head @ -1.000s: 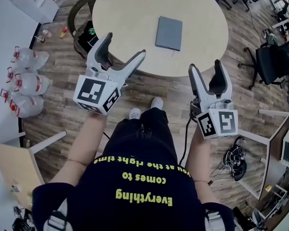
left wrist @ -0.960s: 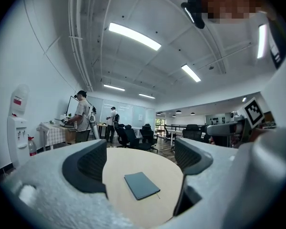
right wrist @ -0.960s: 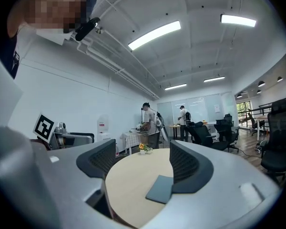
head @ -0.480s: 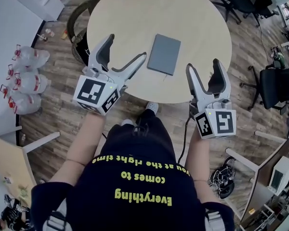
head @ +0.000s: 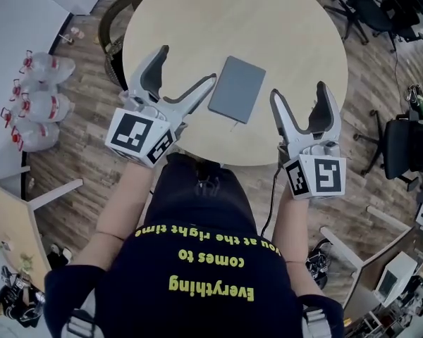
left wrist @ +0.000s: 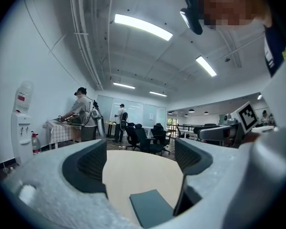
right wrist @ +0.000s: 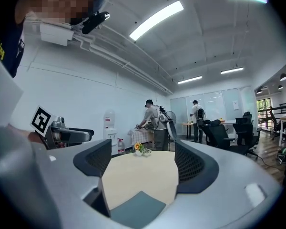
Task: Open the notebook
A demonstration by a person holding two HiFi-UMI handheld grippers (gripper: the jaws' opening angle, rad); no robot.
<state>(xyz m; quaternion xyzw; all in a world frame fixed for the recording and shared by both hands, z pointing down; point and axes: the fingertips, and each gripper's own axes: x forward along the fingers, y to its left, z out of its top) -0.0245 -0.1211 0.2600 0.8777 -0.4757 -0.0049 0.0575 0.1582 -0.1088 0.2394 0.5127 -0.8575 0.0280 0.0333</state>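
A closed grey notebook (head: 237,89) lies flat on the round beige table (head: 197,20), near its front edge. My left gripper (head: 186,65) hovers open over the table's front left, just left of the notebook, with nothing between its fingers. My right gripper (head: 299,90) hovers to the notebook's right; its jaws are opening and hold nothing. In the left gripper view the notebook (left wrist: 150,206) shows low between the jaws of the left gripper (left wrist: 140,156). The right gripper view has the notebook (right wrist: 136,208) low ahead of the right gripper (right wrist: 143,161). Neither gripper touches it.
Large water bottles (head: 39,104) stand on the wood floor at the left. A chair (head: 116,20) sits at the table's left, and office chairs (head: 402,146) are at the right. A small flower pot (right wrist: 139,149) stands at the table's far side. People (left wrist: 83,113) work in the background.
Both grippers have moved forward to the table, so the notebook now lies between them in the head view. The right jaws stand a little wider.
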